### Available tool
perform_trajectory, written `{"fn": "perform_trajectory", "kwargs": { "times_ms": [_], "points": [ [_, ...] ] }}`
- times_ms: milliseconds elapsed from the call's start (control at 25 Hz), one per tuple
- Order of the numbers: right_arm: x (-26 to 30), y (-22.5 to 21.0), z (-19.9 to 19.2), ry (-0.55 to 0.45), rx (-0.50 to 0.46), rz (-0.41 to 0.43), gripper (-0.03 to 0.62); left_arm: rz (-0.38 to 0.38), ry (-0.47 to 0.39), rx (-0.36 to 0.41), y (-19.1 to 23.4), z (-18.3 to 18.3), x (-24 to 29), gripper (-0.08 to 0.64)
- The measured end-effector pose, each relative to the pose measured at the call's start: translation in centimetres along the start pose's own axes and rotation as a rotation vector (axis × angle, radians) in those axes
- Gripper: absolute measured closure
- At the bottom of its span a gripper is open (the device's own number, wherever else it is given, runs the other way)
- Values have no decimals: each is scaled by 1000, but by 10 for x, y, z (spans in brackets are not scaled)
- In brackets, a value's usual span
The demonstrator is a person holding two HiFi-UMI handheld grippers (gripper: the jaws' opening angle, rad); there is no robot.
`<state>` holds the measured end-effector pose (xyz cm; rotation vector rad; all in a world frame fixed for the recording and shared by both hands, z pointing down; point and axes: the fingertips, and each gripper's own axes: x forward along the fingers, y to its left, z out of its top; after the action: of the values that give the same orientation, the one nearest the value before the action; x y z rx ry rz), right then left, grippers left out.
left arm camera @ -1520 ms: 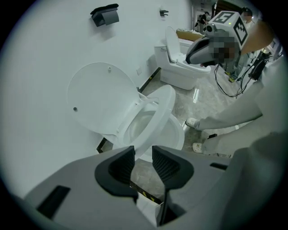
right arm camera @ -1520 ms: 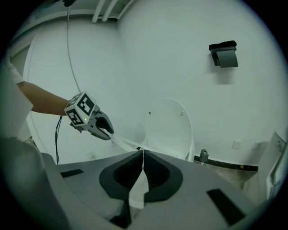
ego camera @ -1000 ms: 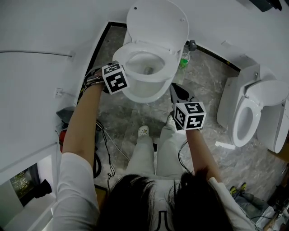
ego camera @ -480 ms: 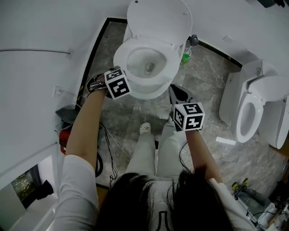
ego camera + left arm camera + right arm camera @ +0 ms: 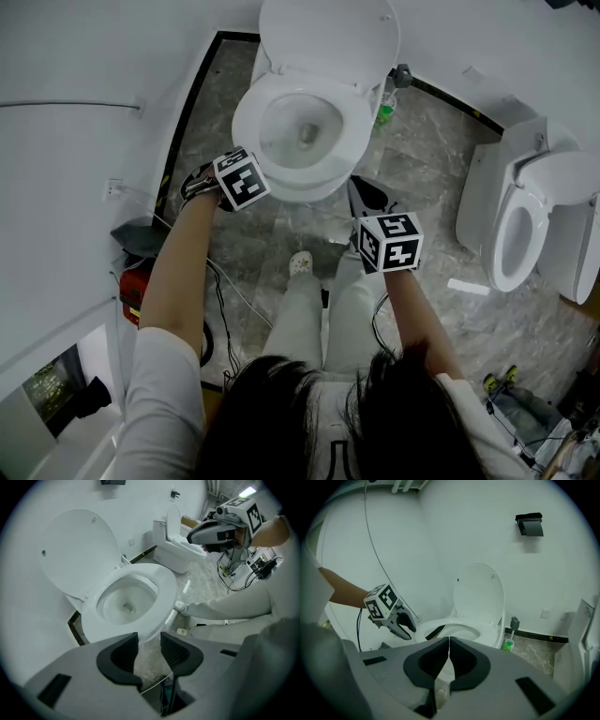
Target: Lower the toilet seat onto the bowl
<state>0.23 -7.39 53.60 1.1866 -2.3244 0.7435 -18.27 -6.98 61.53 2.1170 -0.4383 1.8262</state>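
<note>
Opening left gripper point(image 5: 149, 643), empty | toilet seat point(image 5: 161, 590) just beyond, on bowl point(image 5: 117, 607)

White walls point(image 5: 84, 56) close the room. A dark skirting strip point(image 5: 76, 629) runs along their foot, ahead and left of the left gripper point(image 5: 149, 641). The floor point(image 5: 422, 150) under both grippers is grey marbled tile. A 2nd toilet point(image 5: 525, 225) stands well to the right of the right gripper point(image 5: 449, 644). High ahead of that gripper a black holder point(image 5: 529, 524) hangs on the wall, and a green-based brush point(image 5: 509, 644) stands lower right.
</note>
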Motion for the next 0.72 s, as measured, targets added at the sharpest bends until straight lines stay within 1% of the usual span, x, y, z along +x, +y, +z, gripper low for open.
{"fn": "perform_trajectory", "kwargs": {
  "times_ms": [120, 240, 280, 480, 720],
  "points": [
    [3, -2, -5, 3, 3, -1, 563, -32, 2, -87, -5, -8, 9, 400],
    [6, -2, -12, 11, 8, -1, 563, -35, -40, -146, -4, -5, 16, 400],
    [8, -2, -15, 15, 7, 0, 563, -34, -44, -162, -4, -6, 19, 400],
    [11, -4, -30, 27, 25, 1, 563, -40, 0, -228, -11, -15, 33, 401],
    [17, -10, -49, 47, 37, -9, 563, -29, 10, -293, -14, -19, 53, 399]
  ]
}}
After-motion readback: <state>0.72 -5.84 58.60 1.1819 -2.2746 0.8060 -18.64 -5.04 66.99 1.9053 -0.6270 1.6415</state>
